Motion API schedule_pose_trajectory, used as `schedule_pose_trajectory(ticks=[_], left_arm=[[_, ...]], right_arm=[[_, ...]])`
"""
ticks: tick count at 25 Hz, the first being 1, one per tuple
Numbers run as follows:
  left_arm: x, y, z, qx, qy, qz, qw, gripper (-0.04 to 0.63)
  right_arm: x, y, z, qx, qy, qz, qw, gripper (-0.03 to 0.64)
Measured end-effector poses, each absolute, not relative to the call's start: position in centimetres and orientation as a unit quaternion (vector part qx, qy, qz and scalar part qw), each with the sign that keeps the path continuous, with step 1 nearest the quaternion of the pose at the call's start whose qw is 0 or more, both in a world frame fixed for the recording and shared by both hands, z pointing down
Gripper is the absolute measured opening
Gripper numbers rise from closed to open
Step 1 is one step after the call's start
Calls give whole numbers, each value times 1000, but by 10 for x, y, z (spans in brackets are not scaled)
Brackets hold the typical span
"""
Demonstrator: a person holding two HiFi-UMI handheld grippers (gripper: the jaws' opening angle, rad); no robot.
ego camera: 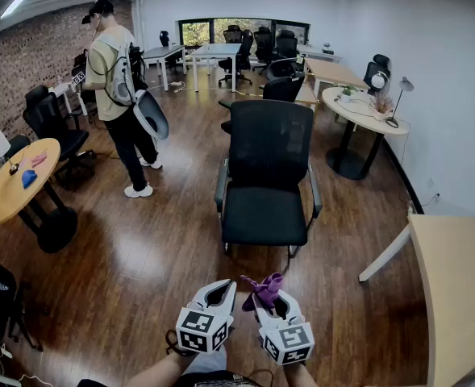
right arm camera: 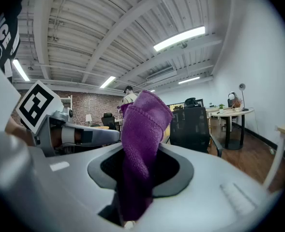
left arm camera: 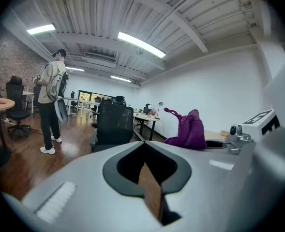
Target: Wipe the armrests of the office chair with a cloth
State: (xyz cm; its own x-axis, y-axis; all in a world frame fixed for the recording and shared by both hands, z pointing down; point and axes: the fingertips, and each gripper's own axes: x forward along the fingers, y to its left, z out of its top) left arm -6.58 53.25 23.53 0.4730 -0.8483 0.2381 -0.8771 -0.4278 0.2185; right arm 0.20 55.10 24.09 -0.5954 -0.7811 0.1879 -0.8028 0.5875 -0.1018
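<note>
Standing off from the black office chair (ego camera: 268, 172), the person holds both grippers low in front of its seat, well short of it, so the step in hand looks like the approach: nothing has met an armrest yet.

The right gripper (ego camera: 263, 298) is clamped on a purple cloth (ego camera: 263, 289), which bunches up out of its jaws and points toward the chair. In the right gripper view the cloth (right arm camera: 141, 129) fills the gap between the jaws of that gripper (right arm camera: 143, 151), pinched low and flopping over at the top. The left gripper (ego camera: 227, 287) sits just beside it, nearer the chair's left-hand armrest (ego camera: 220, 185) as the head view shows it. In the left gripper view, this gripper (left arm camera: 144, 146) has its jaws pressed together with nothing between them.

The chair faces the person, and its other armrest (ego camera: 314, 192) lies on the cloth's side. A person with a backpack (ego camera: 116, 87) stands off to the chair's left, well apart.

The next move probably calls for stepping in and bringing the cloth down flat on that nearer armrest, with enough fabric free below the jaws to rub along its length.
</note>
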Motion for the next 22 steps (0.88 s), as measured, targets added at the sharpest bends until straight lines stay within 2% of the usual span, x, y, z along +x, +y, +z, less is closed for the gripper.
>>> schedule_pose_trajectory(ticks=[13, 22], left_arm=[[-173, 335, 239, 844, -505, 43, 176, 5], [-233, 262, 242, 834, -520, 25, 183, 5]], right_arm=[[-116, 356, 236, 433, -893, 90, 85, 117], [-179, 281, 234, 409, -903, 83, 99, 117]])
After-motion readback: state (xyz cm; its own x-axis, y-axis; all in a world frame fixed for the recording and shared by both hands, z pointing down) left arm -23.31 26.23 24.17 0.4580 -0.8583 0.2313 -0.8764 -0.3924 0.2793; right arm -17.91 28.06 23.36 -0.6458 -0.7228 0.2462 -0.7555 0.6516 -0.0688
